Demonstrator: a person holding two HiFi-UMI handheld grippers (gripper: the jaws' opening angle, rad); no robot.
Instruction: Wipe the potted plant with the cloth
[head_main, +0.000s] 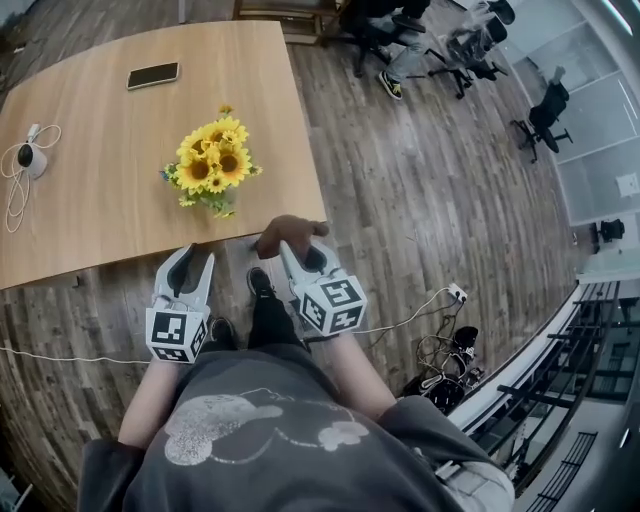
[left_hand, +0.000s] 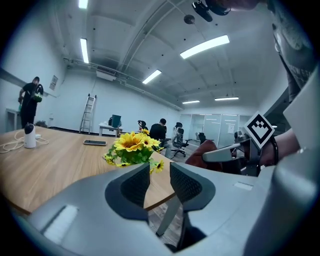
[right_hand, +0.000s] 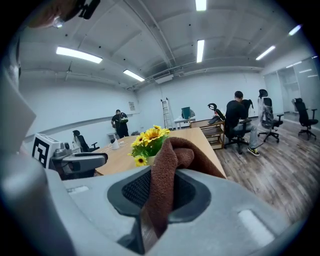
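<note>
The potted plant (head_main: 212, 165), a bunch of yellow sunflowers with green leaves, stands near the front edge of the wooden table (head_main: 100, 210). Both grippers hover just off that edge, short of the plant. My left gripper (head_main: 195, 255) is open, a narrow gap between its jaws and nothing in it; through that gap the plant (left_hand: 131, 149) shows ahead in the left gripper view. My right gripper (head_main: 300, 255) is shut on a brown cloth (right_hand: 167, 170), which bunches above the jaws and hangs down between them. The plant (right_hand: 149, 141) sits ahead and slightly left of the cloth.
A black phone (head_main: 153, 75) lies at the table's far side. A small white device with a coiled cable (head_main: 30, 158) sits at its left end. Seated people and office chairs (head_main: 400, 40) are beyond the table. A power strip with cables (head_main: 455, 293) lies on the floor to the right.
</note>
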